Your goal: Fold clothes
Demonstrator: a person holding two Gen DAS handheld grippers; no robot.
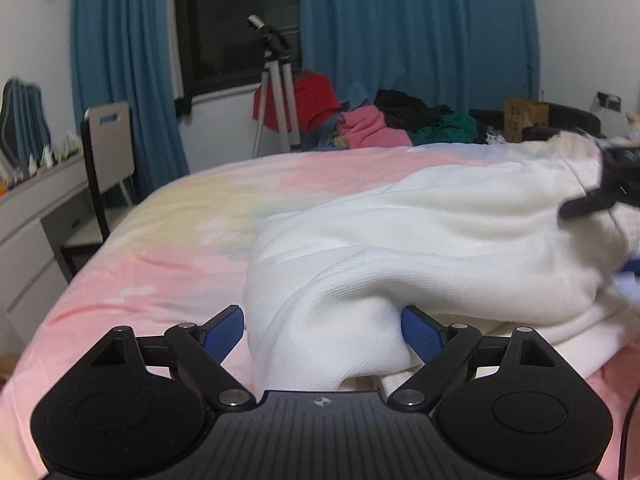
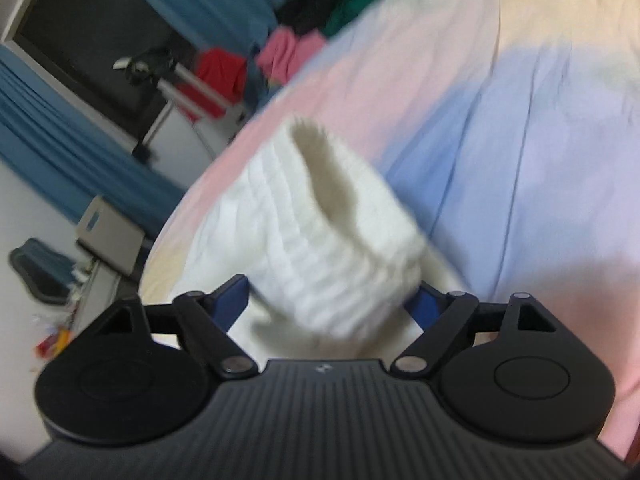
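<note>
A bedroom at night: blue curtains (image 1: 120, 60) frame a dark window (image 1: 240, 20) in the upper part of the left wrist view, a telescope on a tripod (image 1: 272, 80) stands below it, and a chair (image 1: 108, 148) and a white desk (image 1: 28, 216) fill the left edge. A heap of unfolded clothes (image 1: 384, 124), pink, red, black and green, lies past the far edge of the bed (image 1: 160, 248), whose cover is pastel pink, yellow and blue.

Folding looks barely begun. The white sweater (image 1: 420, 240) sprawls rumpled over the centre and right of the bed, no clean crease or squared edge visible, and the heap behind appears untouched.

The sweater is thick, soft knit, creamy white, bunching in heavy rolls. In the right wrist view its ribbed cuff (image 2: 332, 216) rises open-mouthed at frame centre, blurred.

The left claw (image 1: 322, 334) stands spread wide with a roll of sweater between its blue pads (image 1: 420, 334), which sit against the fabric's sides; I cannot tell whether they grip it. The right claw (image 2: 332, 306) likewise straddles the sleeve below the cuff, wide; whether it pinches is unclear.
</note>
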